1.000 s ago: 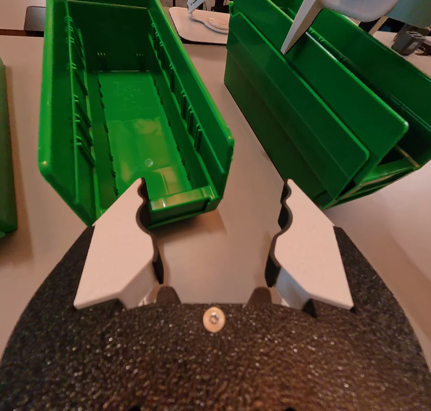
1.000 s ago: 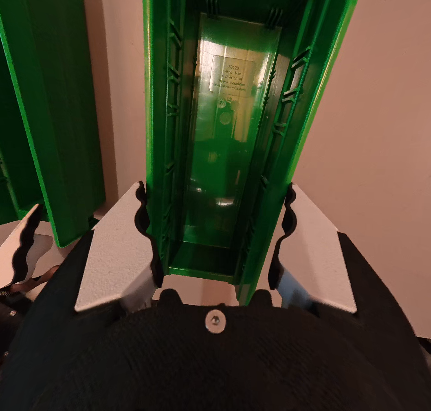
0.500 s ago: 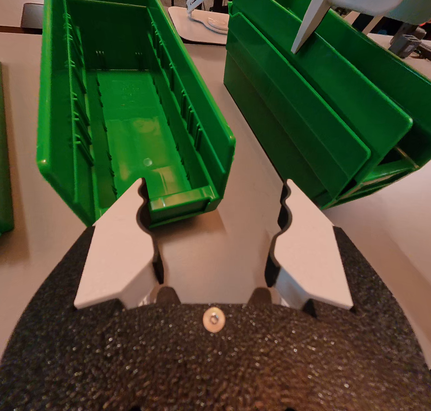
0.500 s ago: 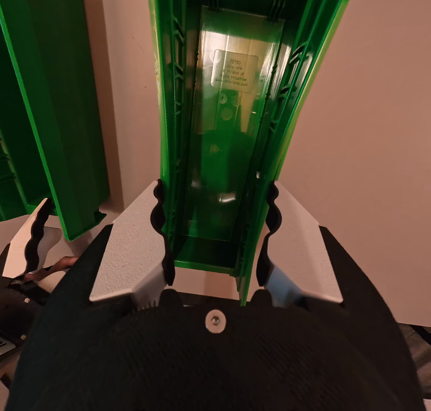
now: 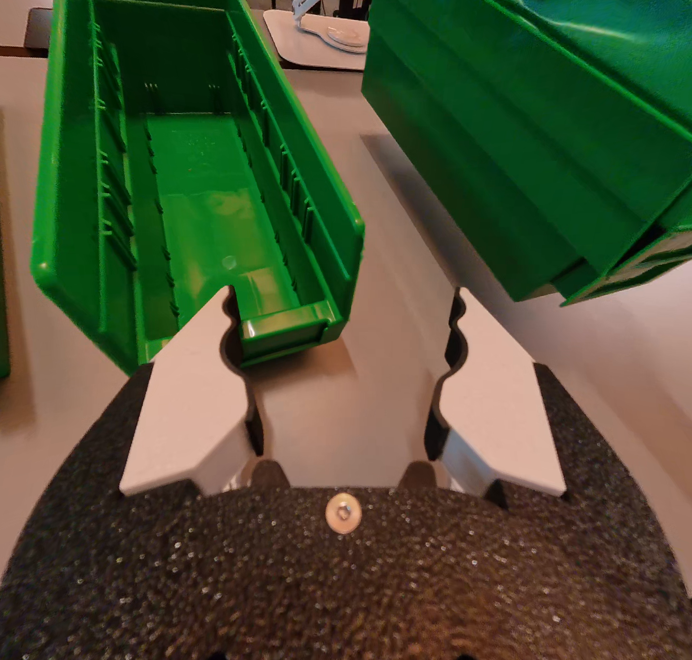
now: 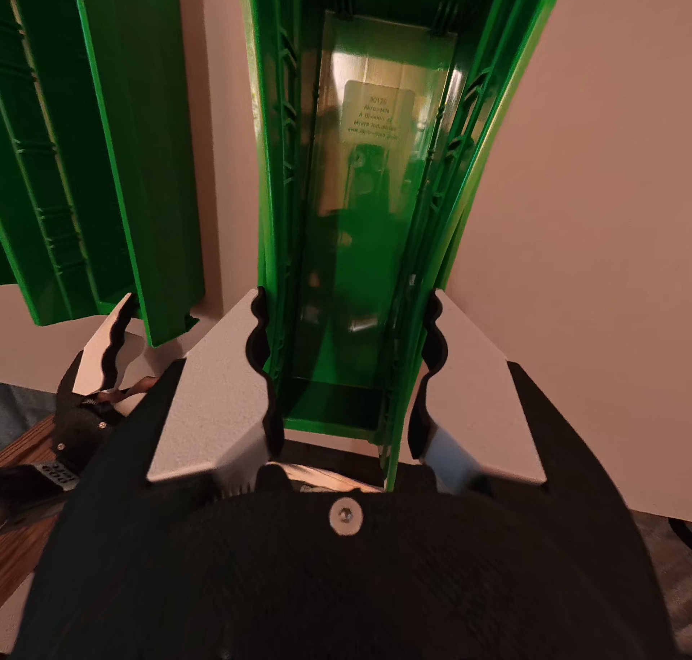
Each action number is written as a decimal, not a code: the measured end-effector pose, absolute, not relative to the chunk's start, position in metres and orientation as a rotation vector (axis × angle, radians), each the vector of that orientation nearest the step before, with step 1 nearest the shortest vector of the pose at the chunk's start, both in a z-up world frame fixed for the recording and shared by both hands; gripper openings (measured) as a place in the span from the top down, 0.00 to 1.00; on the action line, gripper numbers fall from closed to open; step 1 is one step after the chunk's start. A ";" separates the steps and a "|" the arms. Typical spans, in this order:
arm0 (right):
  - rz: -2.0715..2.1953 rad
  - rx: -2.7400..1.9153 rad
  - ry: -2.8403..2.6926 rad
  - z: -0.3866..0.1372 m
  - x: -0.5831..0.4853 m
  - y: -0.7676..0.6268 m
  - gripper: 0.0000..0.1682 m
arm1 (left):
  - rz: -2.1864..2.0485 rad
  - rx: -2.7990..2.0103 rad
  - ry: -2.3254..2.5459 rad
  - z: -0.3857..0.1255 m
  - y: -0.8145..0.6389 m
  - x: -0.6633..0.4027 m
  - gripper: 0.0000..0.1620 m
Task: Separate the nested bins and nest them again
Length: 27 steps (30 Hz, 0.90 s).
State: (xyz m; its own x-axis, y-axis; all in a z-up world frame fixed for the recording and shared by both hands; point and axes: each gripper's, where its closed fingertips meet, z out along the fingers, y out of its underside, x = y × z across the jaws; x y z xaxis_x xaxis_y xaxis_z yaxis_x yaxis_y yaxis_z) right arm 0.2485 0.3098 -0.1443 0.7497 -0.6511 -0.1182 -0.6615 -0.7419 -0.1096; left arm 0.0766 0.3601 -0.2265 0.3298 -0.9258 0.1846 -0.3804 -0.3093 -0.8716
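Observation:
A single open green bin (image 5: 194, 200) stands on the beige table (image 5: 393, 267), left of centre; it also shows in the right wrist view (image 6: 112, 155). My left gripper (image 5: 340, 327) is open and empty, just in front of that bin's near end. A stack of nested green bins (image 5: 524, 136) hangs tilted above the table at the right, with its shadow below it. My right gripper (image 6: 346, 342) is shut across the stack's near end (image 6: 374, 230), one finger outside each side wall, and the walls bow inward. My left gripper's fingers (image 6: 112, 342) show at the left.
The edge of another green thing (image 5: 3, 305) shows at the far left. A white pad with a small stand (image 5: 318, 39) lies at the far side of the table. The table's near edge and a wooden floor (image 6: 22, 454) show at the lower left of the right wrist view.
My right gripper has closed on the nested stack's walls and raised it off the table, tilted. My left gripper has stayed open by the single bin.

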 end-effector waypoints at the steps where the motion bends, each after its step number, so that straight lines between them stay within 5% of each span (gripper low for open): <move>1: 0.078 -2.813 1.058 -0.145 0.250 0.307 0.50 | -0.927 -1.850 1.157 -0.227 0.359 0.077 0.32; 21: 0.011 -2.830 1.046 -0.101 0.257 0.298 0.52 | -0.920 -1.869 1.164 -0.233 0.359 0.079 0.32; 27: 0.015 -2.865 1.054 -0.122 0.258 0.289 0.52 | -0.911 -1.831 1.177 -0.223 0.352 0.082 0.33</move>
